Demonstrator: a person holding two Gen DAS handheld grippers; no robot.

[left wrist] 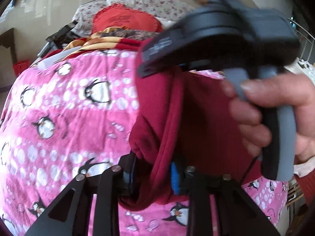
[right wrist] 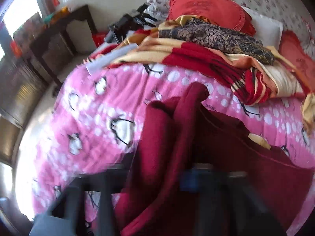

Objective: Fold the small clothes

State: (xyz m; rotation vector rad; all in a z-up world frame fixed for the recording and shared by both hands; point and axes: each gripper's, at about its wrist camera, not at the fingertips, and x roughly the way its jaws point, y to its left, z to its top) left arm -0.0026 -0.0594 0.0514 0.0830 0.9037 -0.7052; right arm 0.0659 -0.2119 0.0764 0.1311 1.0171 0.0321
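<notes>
Dark red garment [left wrist: 173,118] hangs mid-frame over the pink penguin bedspread [left wrist: 69,102], lifted for a fold. Left gripper [left wrist: 153,179], bottom centre, is closed on a bunch of the red cloth. Right gripper [right wrist: 167,179], low in the right wrist view, is blurry; prob. clamped on the cloth too. The other hand [left wrist: 275,114] squeezes its handle. Next: lay the cloth flat on the bed, w/ edges lined up.

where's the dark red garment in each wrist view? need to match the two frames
Left wrist: dark red garment hangs centre, from the right gripper down into the left gripper at bottom centre.
Right wrist: dark red garment fills centre to bottom right, bunched in blurred folds.
Shared landmark: pink penguin blanket, left of the garment in both.
</notes>
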